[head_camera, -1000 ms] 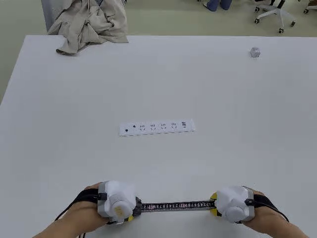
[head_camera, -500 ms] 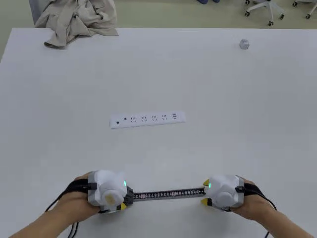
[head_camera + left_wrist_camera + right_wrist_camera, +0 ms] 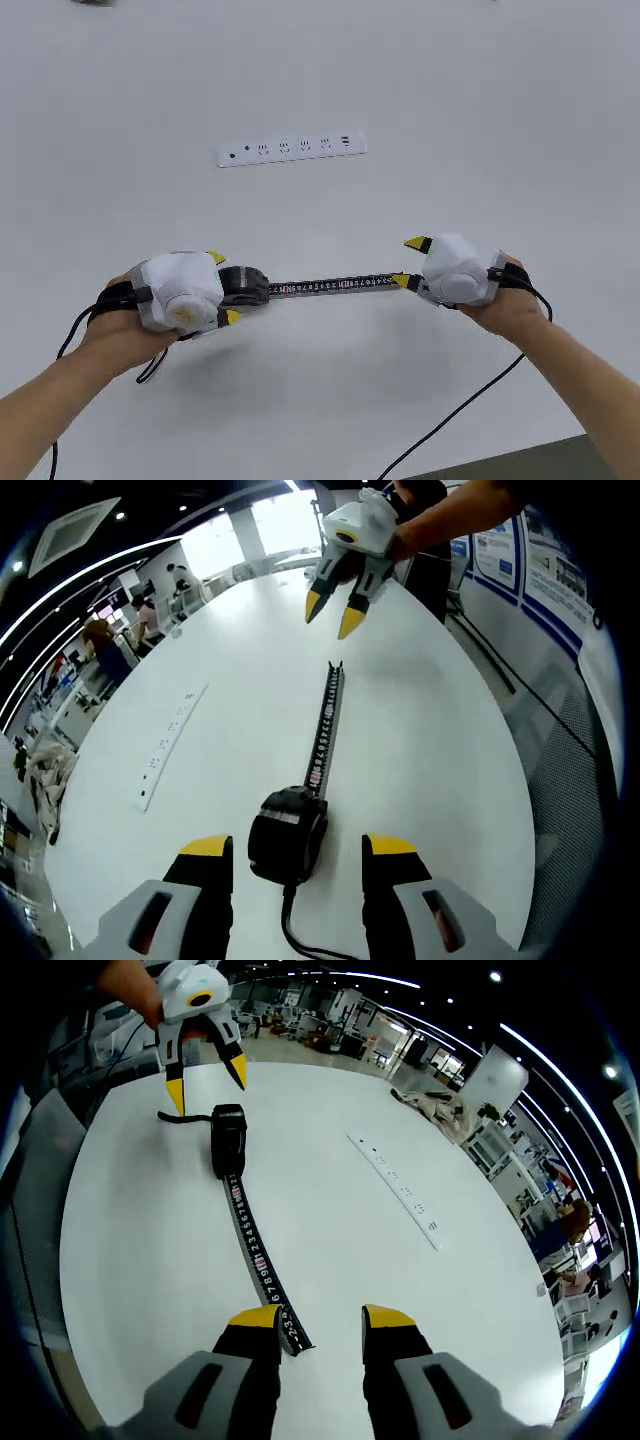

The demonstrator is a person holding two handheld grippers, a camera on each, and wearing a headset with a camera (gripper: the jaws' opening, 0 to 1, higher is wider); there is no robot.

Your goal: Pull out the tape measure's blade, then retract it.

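Observation:
A black tape measure [image 3: 243, 285] lies on the white table [image 3: 320, 90] with its blade [image 3: 330, 286] pulled out to the right. My left gripper [image 3: 224, 287] is open, its yellow tips on either side of the case [image 3: 288, 832] without clamping it. My right gripper [image 3: 410, 262] is open too. The blade's end hook [image 3: 292, 1340] lies beside its left fingertip, not held. In the left gripper view the blade [image 3: 325, 730] runs toward the right gripper [image 3: 331, 618]. In the right gripper view the blade [image 3: 250, 1245] leads to the case [image 3: 228, 1138] and the left gripper [image 3: 207, 1088].
A white power strip [image 3: 292, 148] lies farther back on the table, also in the gripper views as the power strip [image 3: 165, 748] and the power strip [image 3: 400, 1190]. Black cables [image 3: 450, 415] trail from both grippers toward the near table edge.
Both grippers, which gripped the case and the blade's end, now stand open, and the tape lies free on the table. The head camera has tilted down, shifting the whole scene upward.

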